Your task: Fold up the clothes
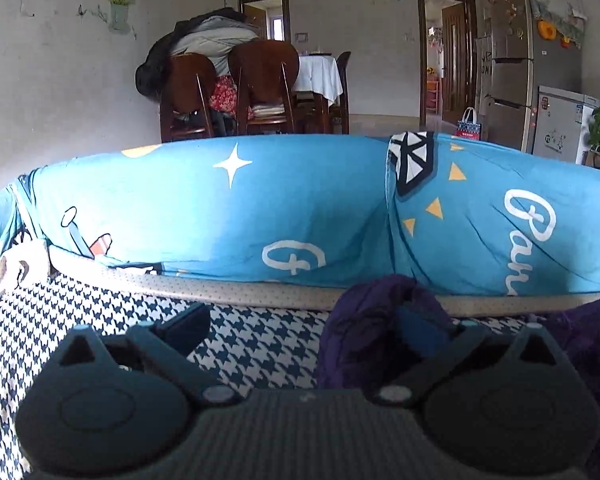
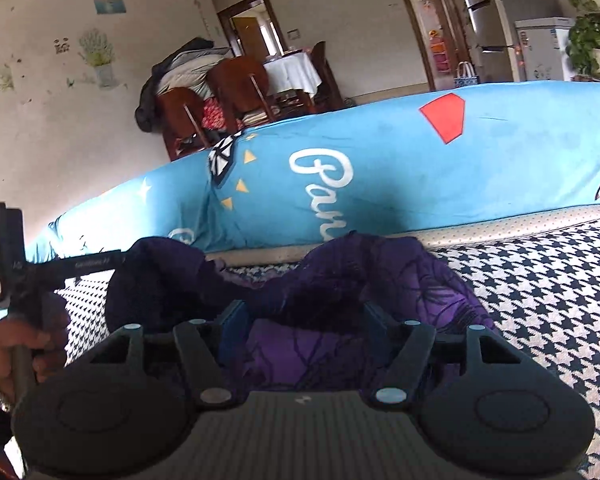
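Observation:
A dark purple garment (image 2: 412,280) lies bunched on a houndstooth-patterned seat cover (image 2: 540,300). My right gripper (image 2: 306,322) sits low over it with its jaws apart. A rumpled fold of the purple cloth lies loosely between the fingers, and the pads do not visibly press on it. In the left wrist view the same purple garment (image 1: 364,320) is heaped around the right-hand finger (image 1: 420,336) of my left gripper (image 1: 304,332). That gripper stands wide open over the houndstooth cover (image 1: 260,344), and its other finger is bare.
A blue printed backrest cover (image 1: 260,208) runs across behind the seat. A hand (image 2: 16,344) holds the left device's handle at the left edge. Beyond are dark wooden chairs (image 1: 260,80) piled with coats, a table, a fridge (image 1: 512,60) and potted plants.

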Demonstrator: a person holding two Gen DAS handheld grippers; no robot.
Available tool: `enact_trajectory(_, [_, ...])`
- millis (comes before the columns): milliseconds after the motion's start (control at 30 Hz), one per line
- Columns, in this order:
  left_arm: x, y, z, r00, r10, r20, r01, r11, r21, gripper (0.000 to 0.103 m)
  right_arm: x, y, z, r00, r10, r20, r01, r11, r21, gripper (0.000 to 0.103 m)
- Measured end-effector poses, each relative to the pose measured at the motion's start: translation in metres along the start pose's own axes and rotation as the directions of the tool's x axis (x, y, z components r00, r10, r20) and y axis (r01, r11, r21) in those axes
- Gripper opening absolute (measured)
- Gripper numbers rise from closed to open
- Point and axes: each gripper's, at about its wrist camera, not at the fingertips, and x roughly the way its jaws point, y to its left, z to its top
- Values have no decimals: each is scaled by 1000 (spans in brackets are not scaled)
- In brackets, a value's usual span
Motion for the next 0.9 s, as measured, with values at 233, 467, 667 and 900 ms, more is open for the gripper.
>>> enact_trajectory(233, [-17, -2, 4, 998, -67, 3, 67, 997, 25, 103, 6, 29, -15, 998, 5, -66, -14, 990, -138, 72])
enact_trajectory(467, [-45, -12, -10, 983, -184, -17, 184, 976, 117, 103, 28, 35, -28, 985, -112, -134, 87, 980, -181, 13])
enact_trajectory(667, [-81, -17, -36, 951, -308, -33, 309, 930, 200, 103, 9, 28, -2, 1000, 18, -22, -18, 1000, -13, 10])
enact_trajectory(900, [-119, -38, -79, 910, -411, -45, 404, 858, 317, 103, -2, 45, 20, 985, 158, 67, -162, 986, 51, 10])
